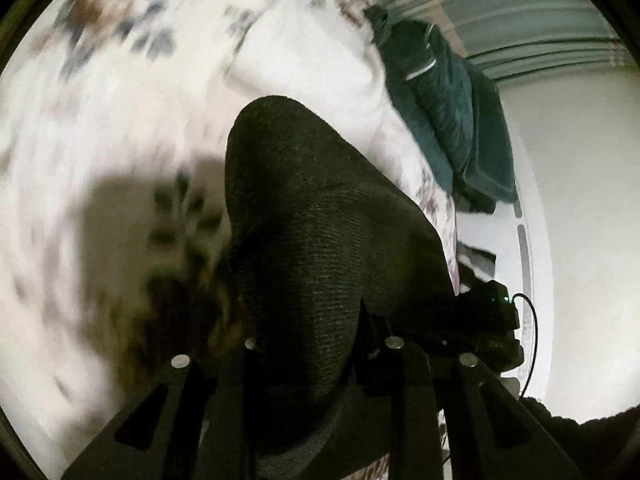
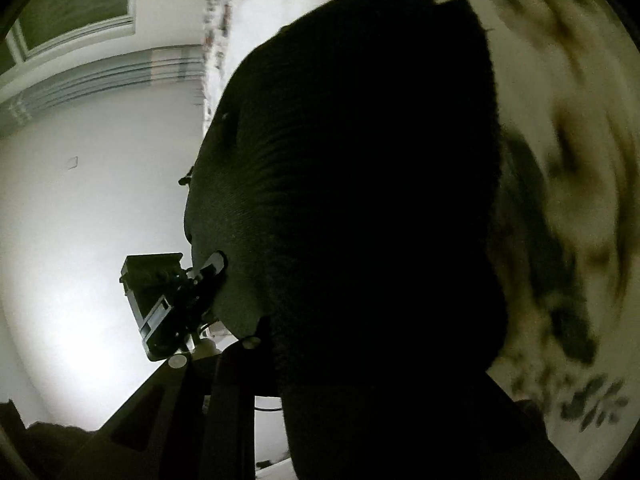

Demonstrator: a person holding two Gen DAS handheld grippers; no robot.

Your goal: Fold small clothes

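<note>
Knitwear filled both views: I had the dark knitted garment (image 1: 304, 240) pinched in my left gripper (image 1: 320, 344), floral bedsheet (image 1: 120, 120) at ten o'clock; my right gripper (image 2: 360, 360) clamped it too.

One black knit garment (image 1: 312, 232), one floral bedsheet (image 1: 120, 120), one dark green cloth (image 1: 452, 120), two grippers: left gripper (image 1: 320, 344), right gripper (image 2: 320, 360).

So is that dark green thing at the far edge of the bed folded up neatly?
No. In the left wrist view the dark green cloth lies in a rumpled heap beside the flowered bedsheet, not folded flat.
</note>
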